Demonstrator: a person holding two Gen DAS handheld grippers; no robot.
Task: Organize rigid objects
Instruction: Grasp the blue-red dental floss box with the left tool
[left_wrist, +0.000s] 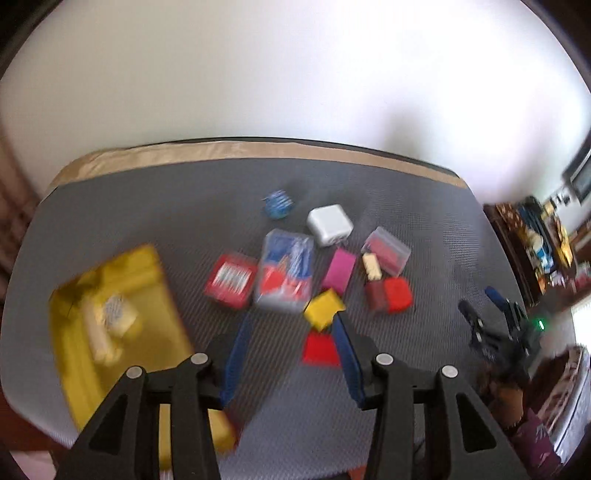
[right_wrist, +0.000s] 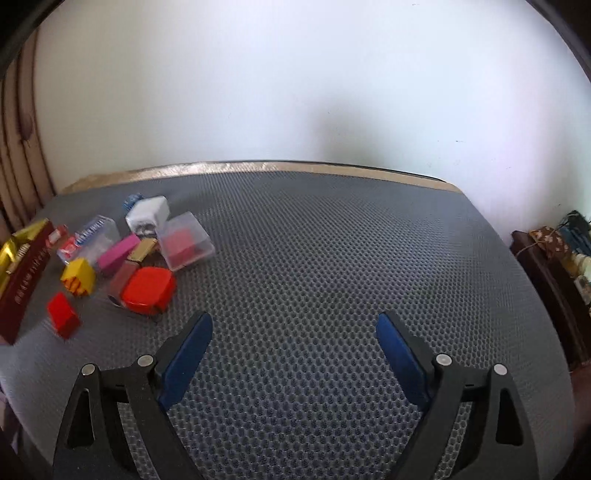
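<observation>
Your left wrist view looks steeply down, close over the cluttered pile around the white cube (left_wrist: 330, 225). Your right wrist view faces the wall from farther right of the cube (right_wrist: 147, 216). Both share that pile and the grey tabletop (right_wrist: 332, 258).

Grey mesh mat (right_wrist: 332, 258) lying flat, covering whole work surface. Tan strip (right_wrist: 229, 168) running along mat's far edge, touching it. White wall (right_wrist: 295, 74) standing behind, shadow falling on it right of centre. Dark wooden shelf (right_wrist: 546, 273) sitting beside mat's right edge, holding cluttered, blurred items. Brown ribbed curtain (right_wrist: 18, 166) hanging at far left.
</observation>
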